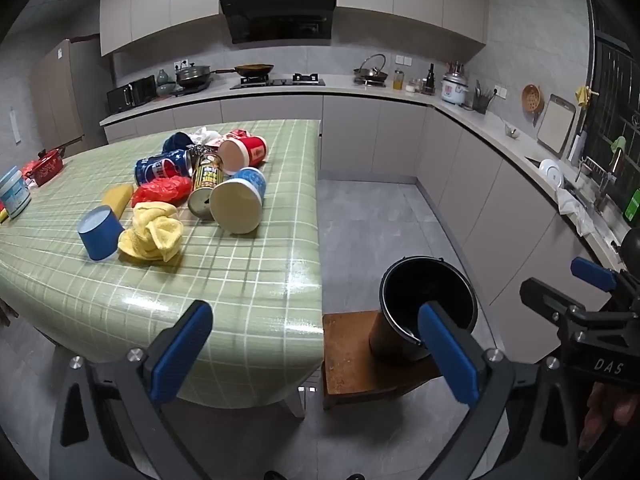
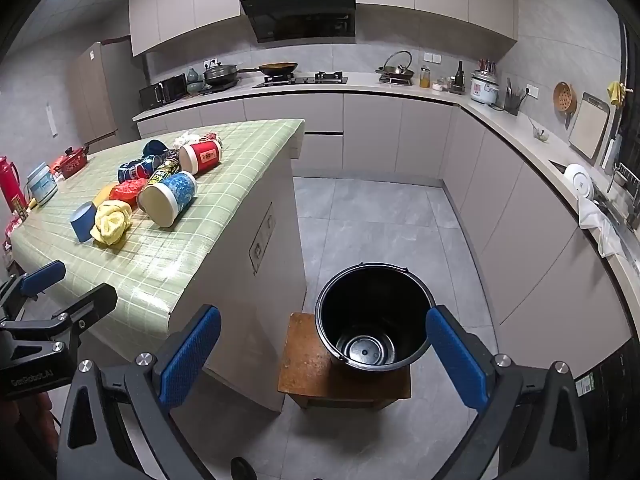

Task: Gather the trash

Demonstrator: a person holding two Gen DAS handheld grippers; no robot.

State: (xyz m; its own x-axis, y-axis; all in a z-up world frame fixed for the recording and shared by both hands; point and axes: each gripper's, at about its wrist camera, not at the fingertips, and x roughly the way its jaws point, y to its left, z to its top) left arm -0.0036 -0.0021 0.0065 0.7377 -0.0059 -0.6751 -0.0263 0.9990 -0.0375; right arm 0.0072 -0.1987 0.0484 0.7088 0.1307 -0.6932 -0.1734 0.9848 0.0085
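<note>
A pile of trash lies on the green checked table (image 1: 240, 280): a blue-and-white cup (image 1: 239, 203), a red cup (image 1: 242, 154), a yellow can (image 1: 206, 184), a blue Pepsi can (image 1: 162, 166), a red plastic bag (image 1: 162, 191), a yellow cloth (image 1: 152, 236) and a small blue cup (image 1: 99, 233). A black bucket (image 2: 374, 318) stands empty on a wooden stool (image 2: 312, 364) beside the table. My left gripper (image 1: 316, 348) is open and empty over the table's near edge. My right gripper (image 2: 324, 354) is open and empty above the stool and bucket.
A white tub (image 1: 14, 192) and a red pot (image 1: 46, 167) sit at the table's left end. Kitchen counters (image 1: 500, 128) run along the back and right walls, with a sink (image 2: 600, 196) at right. Grey tiled floor (image 2: 372, 220) lies between table and cabinets.
</note>
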